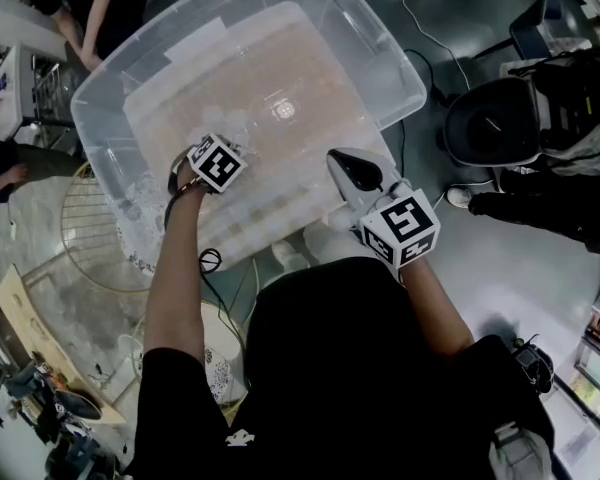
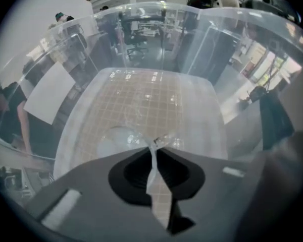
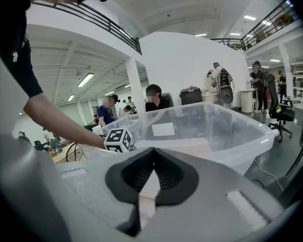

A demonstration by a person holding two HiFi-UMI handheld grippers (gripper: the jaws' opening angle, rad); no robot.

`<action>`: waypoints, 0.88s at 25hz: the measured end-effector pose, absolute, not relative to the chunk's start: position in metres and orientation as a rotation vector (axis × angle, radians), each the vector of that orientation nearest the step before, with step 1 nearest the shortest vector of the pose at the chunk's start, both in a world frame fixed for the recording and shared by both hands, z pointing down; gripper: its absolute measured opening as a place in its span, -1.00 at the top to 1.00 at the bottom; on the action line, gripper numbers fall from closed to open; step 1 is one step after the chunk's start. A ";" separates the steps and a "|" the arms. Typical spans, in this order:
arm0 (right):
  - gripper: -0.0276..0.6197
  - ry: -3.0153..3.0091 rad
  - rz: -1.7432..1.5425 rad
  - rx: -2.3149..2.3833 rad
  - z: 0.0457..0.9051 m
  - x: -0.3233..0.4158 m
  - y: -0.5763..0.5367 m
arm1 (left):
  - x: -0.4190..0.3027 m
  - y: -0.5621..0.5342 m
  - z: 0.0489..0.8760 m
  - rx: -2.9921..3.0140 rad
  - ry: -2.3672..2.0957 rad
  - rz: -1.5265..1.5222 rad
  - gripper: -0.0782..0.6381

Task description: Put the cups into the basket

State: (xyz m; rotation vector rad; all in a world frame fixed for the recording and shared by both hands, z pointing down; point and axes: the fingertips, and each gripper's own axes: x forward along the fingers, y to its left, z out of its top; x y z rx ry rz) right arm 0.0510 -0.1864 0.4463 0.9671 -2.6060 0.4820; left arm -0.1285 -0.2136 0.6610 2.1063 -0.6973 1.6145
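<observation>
Cup (image 2: 122,139) of clear plastic hangs low inside the basket (image 1: 380,58), over its pale floor; whether it touches that floor you cannot tell. Your left gripper (image 2: 154,145) points steeply down into the basket, its jaws pinching the cup's thin rim. Your right gripper (image 3: 152,153) sits outside the basket, near its front wall, aimed across the rim, with its jaws pressed together and nothing between them.

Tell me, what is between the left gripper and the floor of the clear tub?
A clear cup, its thin wall pinched in the left gripper; the left gripper view shows it over the tub floor.
</observation>
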 end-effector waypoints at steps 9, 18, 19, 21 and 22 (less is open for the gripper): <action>0.91 -2.598 0.469 0.964 0.447 0.051 -0.188 | -0.141 -0.217 0.672 2.070 -0.718 1.681 0.67; 0.91 -2.590 0.459 0.964 0.447 0.050 -0.188 | -0.141 -0.209 0.691 2.051 -0.674 1.713 0.64; 0.91 -2.588 0.459 0.964 0.447 0.050 -0.188 | -0.138 -0.204 0.697 2.051 -0.653 1.698 0.64; 0.91 -2.584 0.459 0.964 0.447 0.051 -0.186 | -0.133 -0.200 0.703 2.060 -0.630 1.675 0.64; 0.91 -2.582 0.459 0.965 0.447 0.051 -0.186 | -0.132 -0.201 0.702 2.065 -0.632 1.671 0.55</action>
